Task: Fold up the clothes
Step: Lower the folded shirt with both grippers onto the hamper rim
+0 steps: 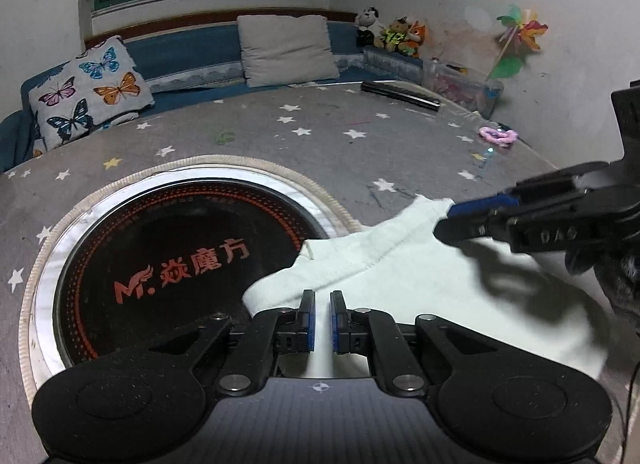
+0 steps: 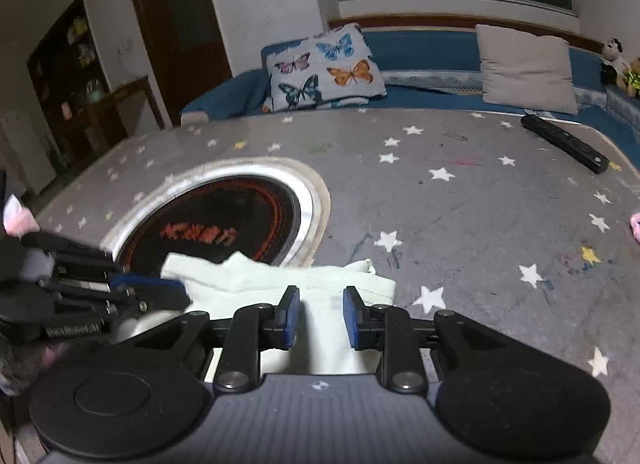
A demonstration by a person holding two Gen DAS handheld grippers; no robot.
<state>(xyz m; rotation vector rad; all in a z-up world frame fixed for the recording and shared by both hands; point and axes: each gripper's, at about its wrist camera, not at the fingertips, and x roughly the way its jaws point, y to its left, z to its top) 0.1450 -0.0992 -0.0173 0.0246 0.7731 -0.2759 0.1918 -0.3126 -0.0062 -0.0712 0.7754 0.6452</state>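
Observation:
A pale white-green garment lies partly folded on the grey star-print table, its left edge over the black round hob. It also shows in the right wrist view. My left gripper hovers over the garment's near left part with its jaws a narrow gap apart, nothing between them. My right gripper is open over the garment's right part. In the left wrist view the right gripper reaches in from the right at the garment's far corner. In the right wrist view the left gripper sits at the garment's left edge.
A black round hob with red lettering is set into the table. A black remote and a pink ring toy lie at the far right. Pillows and plush toys line the blue bench behind.

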